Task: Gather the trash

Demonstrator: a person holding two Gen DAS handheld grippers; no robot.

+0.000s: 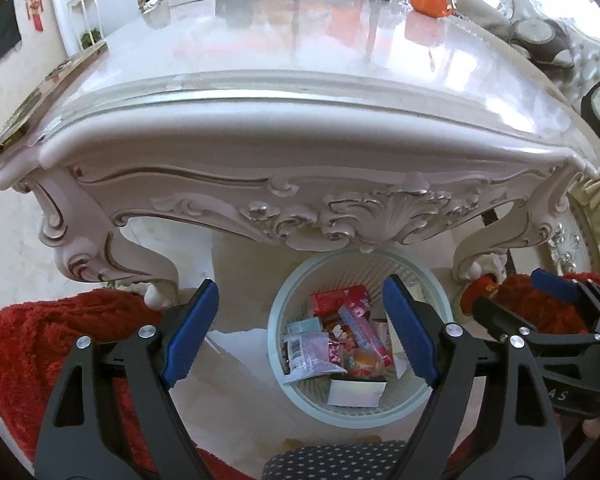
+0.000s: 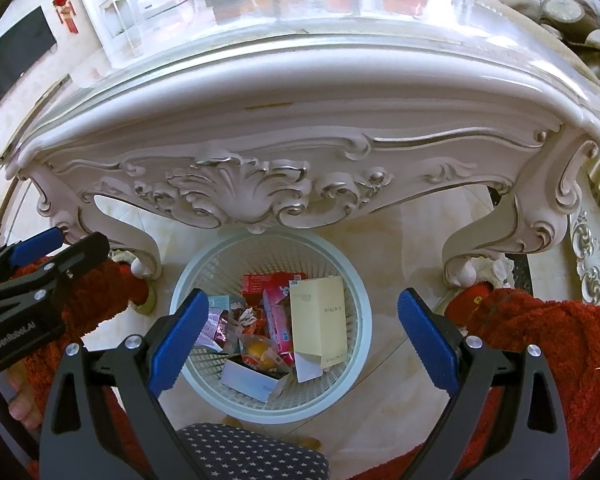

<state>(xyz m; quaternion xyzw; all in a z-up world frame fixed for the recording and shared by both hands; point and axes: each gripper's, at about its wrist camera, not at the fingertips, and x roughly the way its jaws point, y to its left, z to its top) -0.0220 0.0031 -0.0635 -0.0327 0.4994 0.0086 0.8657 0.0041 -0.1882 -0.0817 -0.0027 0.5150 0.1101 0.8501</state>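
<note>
Pale green plastic lattice forms the round waste basket (image 2: 362, 320), which stands upright on the cream floor tiles (image 2: 412, 248) with its mouth facing straight up, just in front of the carved white table (image 2: 300, 92) and partly tucked under its front apron.

Inside the basket lies the trash. A cream carton (image 2: 318, 322) leans against the right wall, its long axis running from the far rim toward the near rim, with its open flap at the near end. Just left of it a pink wrapper (image 2: 278, 326) lies along almost the same line. A red packet (image 2: 256, 282) sits at the far side, a white box (image 2: 252, 378) lies flat at the near side with its long axis running across the basket, and an orange-and-red wrapper (image 2: 260, 352) rests between them. A barcoded sachet (image 1: 310, 354) lies on the left side, tilted.

Both grippers hang over the basket, pointing steeply down at it. The left gripper (image 1: 304, 332) has its 2 blue pads spread wide with nothing between them; the basket shows through the gap. The right gripper (image 2: 304, 338) is likewise spread, empty, its pads apart on either side of the basket's mouth. Each gripper appears at the edge of the other's view.

Red fuzzy sleeves (image 2: 560, 340) cover the arms, and a star-patterned dark cloth (image 2: 252, 456) lies at the bottom of both views.
</note>
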